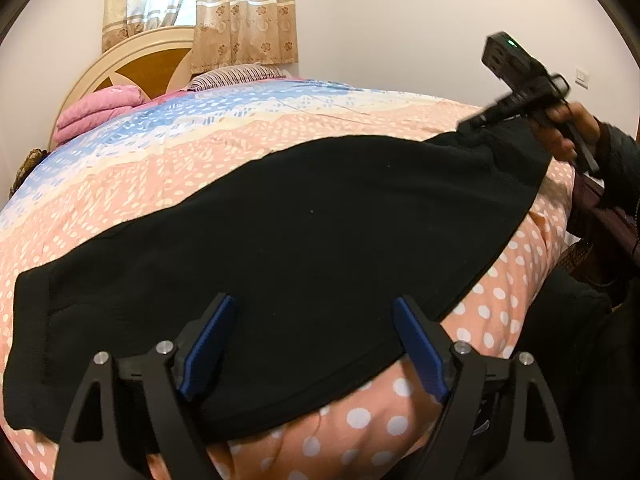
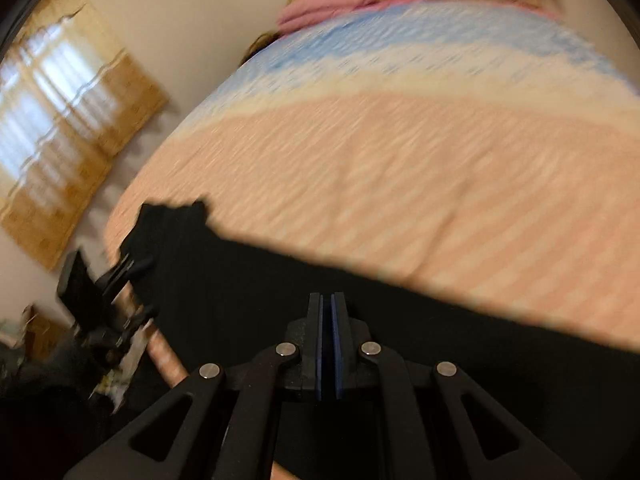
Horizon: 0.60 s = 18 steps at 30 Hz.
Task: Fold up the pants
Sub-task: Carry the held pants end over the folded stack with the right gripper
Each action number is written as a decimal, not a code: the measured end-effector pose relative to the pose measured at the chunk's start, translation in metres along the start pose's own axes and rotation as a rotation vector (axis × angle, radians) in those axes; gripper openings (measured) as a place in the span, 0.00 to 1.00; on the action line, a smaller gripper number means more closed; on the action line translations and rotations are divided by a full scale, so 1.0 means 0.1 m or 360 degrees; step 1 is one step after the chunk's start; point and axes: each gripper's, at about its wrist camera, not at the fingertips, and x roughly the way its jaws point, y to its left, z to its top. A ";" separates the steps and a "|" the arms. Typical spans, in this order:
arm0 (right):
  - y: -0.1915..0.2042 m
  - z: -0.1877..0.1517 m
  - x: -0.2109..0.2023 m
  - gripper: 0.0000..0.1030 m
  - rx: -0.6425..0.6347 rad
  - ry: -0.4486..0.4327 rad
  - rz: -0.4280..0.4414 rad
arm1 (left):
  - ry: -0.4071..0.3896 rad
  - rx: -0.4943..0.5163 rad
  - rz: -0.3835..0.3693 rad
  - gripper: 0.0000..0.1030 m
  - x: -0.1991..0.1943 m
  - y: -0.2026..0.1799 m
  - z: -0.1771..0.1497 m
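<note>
1. Two views, one black pants [image 1: 280, 248] spread flat on the bed [image 1: 280, 128].
2. Left wrist view only: left gripper [image 1: 312, 320] fingers spread wide over the pants' near edge, holding nothing.
3. Right wrist view, blurred: right gripper [image 2: 329, 304] fingers pressed together at the pants; whether cloth is pinched, can't tell.
4. Left view shows right gripper at the pants' far end.

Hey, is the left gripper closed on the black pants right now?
No, the left gripper is open, its blue pads spread wide apart above the black pants.
</note>
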 end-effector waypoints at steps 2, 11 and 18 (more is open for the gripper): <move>-0.05 0.05 0.07 0.53 -0.0103 0.0081 -0.0131 | -0.0001 -0.0002 -0.0002 0.82 0.00 0.00 0.00; 0.13 0.03 -0.02 0.04 -0.0416 0.0150 -0.0063 | -0.0005 -0.0013 0.0001 0.83 0.00 0.00 -0.02; 0.37 -0.28 -0.34 0.04 -0.0578 0.0081 0.0018 | 0.0000 -0.0013 -0.0006 0.86 0.01 -0.01 0.01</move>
